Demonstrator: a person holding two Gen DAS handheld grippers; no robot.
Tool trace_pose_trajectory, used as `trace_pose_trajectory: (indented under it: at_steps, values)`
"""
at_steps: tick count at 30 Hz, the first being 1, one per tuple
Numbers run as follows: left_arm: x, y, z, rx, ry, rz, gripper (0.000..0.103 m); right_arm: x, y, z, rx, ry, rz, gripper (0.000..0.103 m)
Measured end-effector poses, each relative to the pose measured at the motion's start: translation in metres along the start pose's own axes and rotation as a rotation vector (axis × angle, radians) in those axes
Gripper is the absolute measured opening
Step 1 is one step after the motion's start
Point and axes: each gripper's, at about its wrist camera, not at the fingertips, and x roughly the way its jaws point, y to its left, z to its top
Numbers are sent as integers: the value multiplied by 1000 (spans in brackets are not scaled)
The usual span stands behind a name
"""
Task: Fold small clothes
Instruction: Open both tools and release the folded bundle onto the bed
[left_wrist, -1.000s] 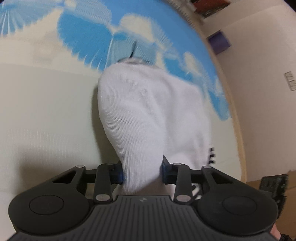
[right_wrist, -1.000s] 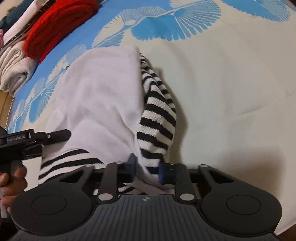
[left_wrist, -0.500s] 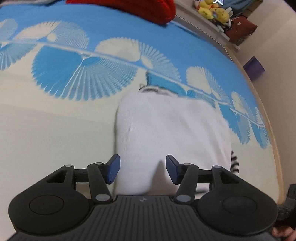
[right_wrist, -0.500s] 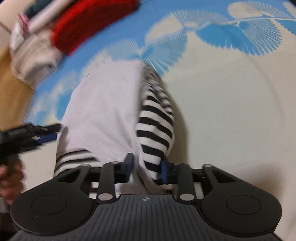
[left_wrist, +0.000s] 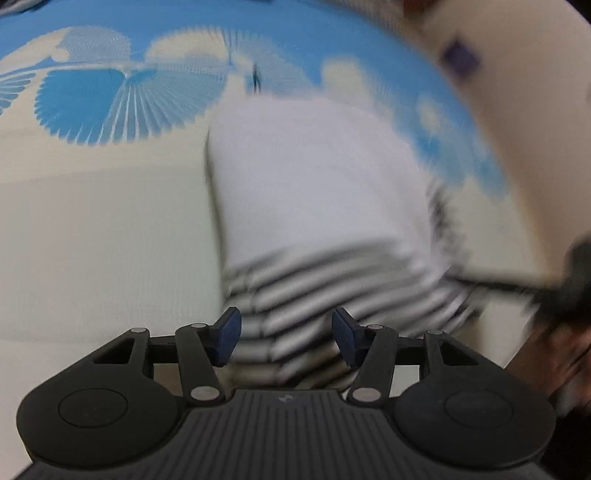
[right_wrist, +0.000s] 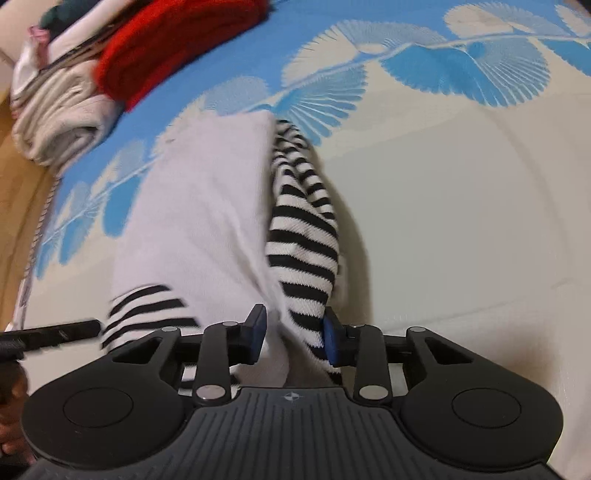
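The right tool has its jaws closing around the near hem of the striped garment, with bunched white and striped cloth between the blue pads; whether they truly pinch it I cannot tell. The left tool stands open, pads apart on either side of the striped edge, gripping nothing. From each tool the garment runs toward 12 o'clock, lying on the bed's patterned sheet: a white panel folded over black-and-white stripes. At 10 o'clock in the right view sits a stack of folded clothes. The knit looks light, soft and limp, likely to sag and slide. Best taken at a corner of the doubled hem, pinching both layers.
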Motion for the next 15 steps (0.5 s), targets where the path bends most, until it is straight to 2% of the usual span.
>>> trace_pose_trajectory:
  at_steps: [1, 2, 4, 6, 8, 10, 12, 14, 15]
  values:
    - [11, -2, -7, 39, 42, 45, 64, 2, 3, -2, -55, 27, -15, 34]
    - [16, -4, -10, 53, 55, 52, 66, 8, 5, -5, -104, 57, -63, 36]
    - [11, -11, -14, 76, 29, 67, 66, 19, 6, -14, -177, 121, -199, 37]
    - [-2, -24, -20, 120, -27, 131, 66, 14, 9, -17, -222, 104, -264, 36]
    - [-21, -38, -27, 132, -87, 229, 81, -8, 16, -18, -227, 19, -265, 36]
    - [-50, -53, -38, 135, -183, 292, 85, -37, 23, -24, -245, -86, -251, 36]
    - [-81, -72, -50, 135, -302, 319, 88, -63, 35, -34, -311, -182, -264, 40]
    - [-108, -90, -67, 120, -410, 336, 103, -87, 46, -47, -361, -266, -284, 54]
    - [-120, -99, -77, 113, -466, 339, 103, -97, 50, -52, -369, -301, -281, 58]
